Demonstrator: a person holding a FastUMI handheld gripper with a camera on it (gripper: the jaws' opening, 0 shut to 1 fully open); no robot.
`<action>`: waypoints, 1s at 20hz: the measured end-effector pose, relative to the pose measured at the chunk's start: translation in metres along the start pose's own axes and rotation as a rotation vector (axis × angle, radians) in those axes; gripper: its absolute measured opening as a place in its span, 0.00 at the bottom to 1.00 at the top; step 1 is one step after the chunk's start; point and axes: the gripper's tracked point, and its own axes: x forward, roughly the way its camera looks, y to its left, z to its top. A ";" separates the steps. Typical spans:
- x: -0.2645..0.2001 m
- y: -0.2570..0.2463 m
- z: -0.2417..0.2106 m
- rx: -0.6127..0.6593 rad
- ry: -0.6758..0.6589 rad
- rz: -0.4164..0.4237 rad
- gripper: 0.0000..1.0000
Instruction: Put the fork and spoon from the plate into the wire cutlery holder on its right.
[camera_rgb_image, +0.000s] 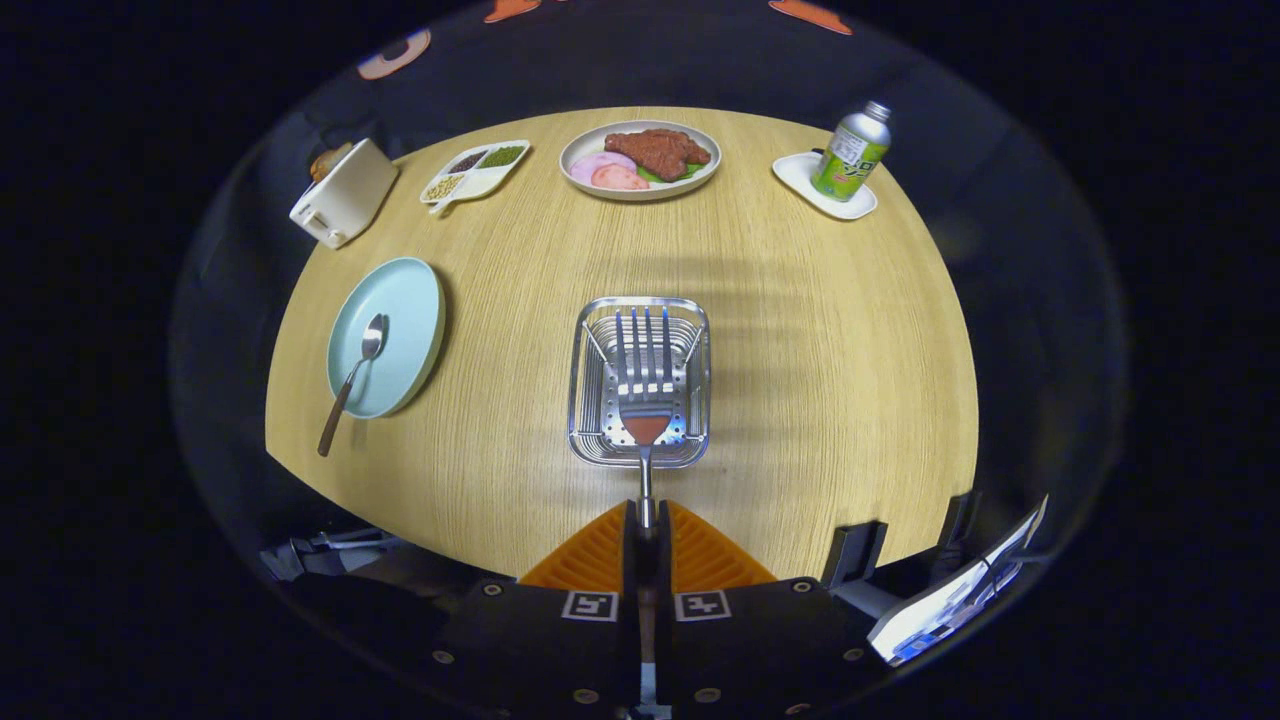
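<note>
At the left of the frame the pale blue plate (400, 300) lay on the wooden table (820, 330) with the spoon (352, 380) still on it, bowl toward upper right, handle running down-left past the plate's rim. Centre frame, the wire cutlery holder (640, 385) stood well apart from the plate. The gripper (646, 520), bottom centre, had its fingers pressed together on the handle of the fork (645, 385). The fork's long axis ran straight away from the fingers, tines pointing to the top of the frame, head over the holder's opening; whether it touched the wires could not be told. Judged step: delivering the fork. To do it well, the fork would likely need tipping toward upright and centring over the opening, clear of the rim, then lowering before the fingers spread, so it does not catch the wires or drop outside. The spoon remained to be moved.
</note>
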 end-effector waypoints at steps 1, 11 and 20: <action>0.002 0.000 0.001 -0.008 0.009 -0.005 0.07; -0.006 0.004 0.027 0.089 -0.062 0.017 0.11; -0.087 0.019 0.131 0.195 -0.604 0.071 0.52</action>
